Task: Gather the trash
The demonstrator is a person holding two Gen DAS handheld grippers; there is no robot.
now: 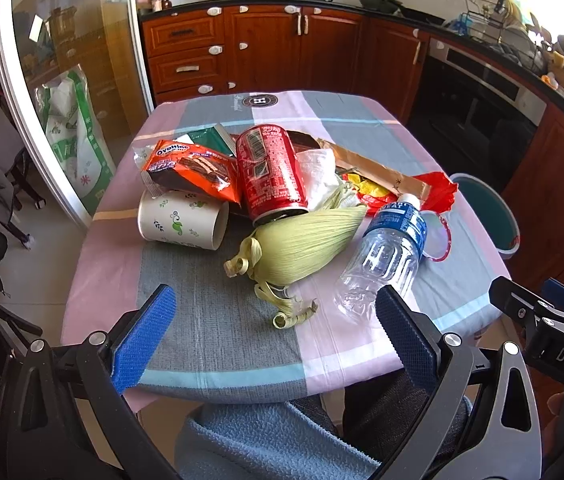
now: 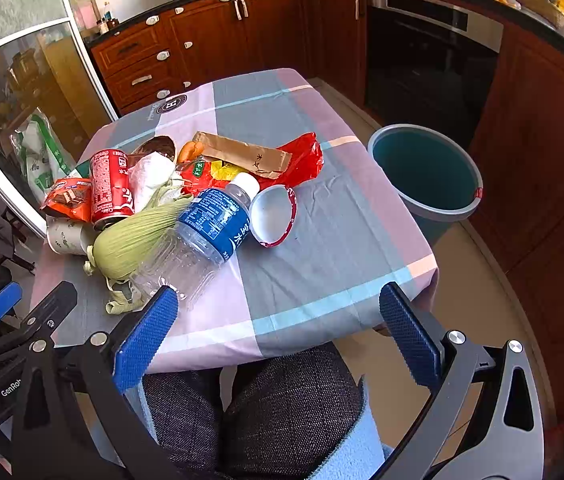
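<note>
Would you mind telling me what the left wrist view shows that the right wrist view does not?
Only the left wrist view shows the green packet behind the Ovaltine wrapper and the paper cup's leaf print. Only the right wrist view shows the whole teal bin on the floor and the round lid's inside. Both share the red can, corn husk, water bottle and open grippers.

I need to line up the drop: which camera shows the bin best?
The right wrist view: the bin stands on the floor beside the table's right edge, and its whole open mouth and teal inside show. In the left wrist view only part of its rim peeks out past the table edge.
</note>
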